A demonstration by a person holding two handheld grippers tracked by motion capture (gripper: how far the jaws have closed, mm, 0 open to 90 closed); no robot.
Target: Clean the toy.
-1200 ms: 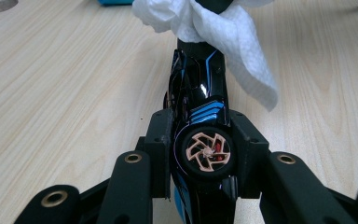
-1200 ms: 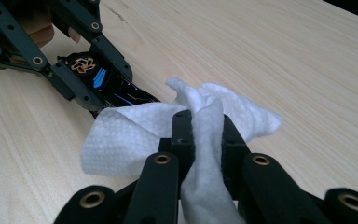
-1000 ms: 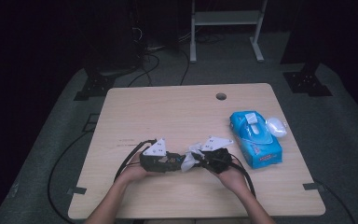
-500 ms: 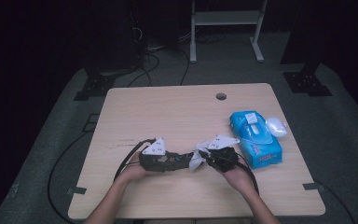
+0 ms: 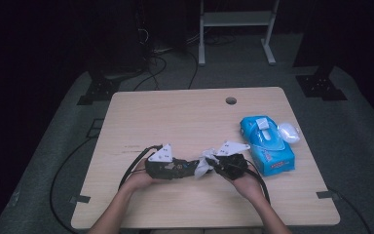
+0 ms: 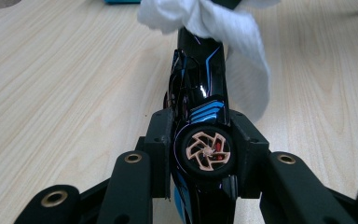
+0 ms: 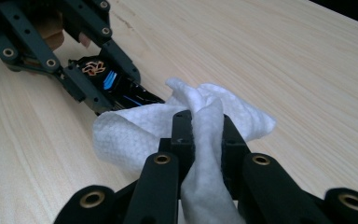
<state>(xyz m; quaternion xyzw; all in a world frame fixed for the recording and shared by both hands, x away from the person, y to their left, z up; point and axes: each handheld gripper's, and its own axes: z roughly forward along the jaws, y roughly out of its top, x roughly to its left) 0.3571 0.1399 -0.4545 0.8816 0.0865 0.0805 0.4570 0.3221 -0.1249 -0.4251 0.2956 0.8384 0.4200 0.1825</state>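
My left gripper (image 5: 186, 168) is shut on a black toy car (image 6: 199, 88) with blue stripes and orange wheels, held on its side just above the table (image 5: 185, 117). In the left gripper view, its jaws clamp the car around a wheel (image 6: 207, 151). My right gripper (image 5: 217, 165) faces it from the right, shut on a crumpled white wipe (image 7: 135, 130). The wipe (image 5: 204, 164) lies against the car's far end (image 7: 135, 96). In the right gripper view, the left gripper (image 7: 107, 84) shows at the upper left and my own jaws (image 7: 204, 126) pinch the wipe's folds.
A blue pack of wipes (image 5: 268, 144) lies on the table to the right, with a white oval object (image 5: 288, 131) beside it. A cable hole (image 5: 231, 101) sits near the far edge. Cables trail off the table's left front, and a white stand is behind.
The right gripper and its wipe have shifted slightly to the right along the car. The left gripper has stayed nearly still with the car.
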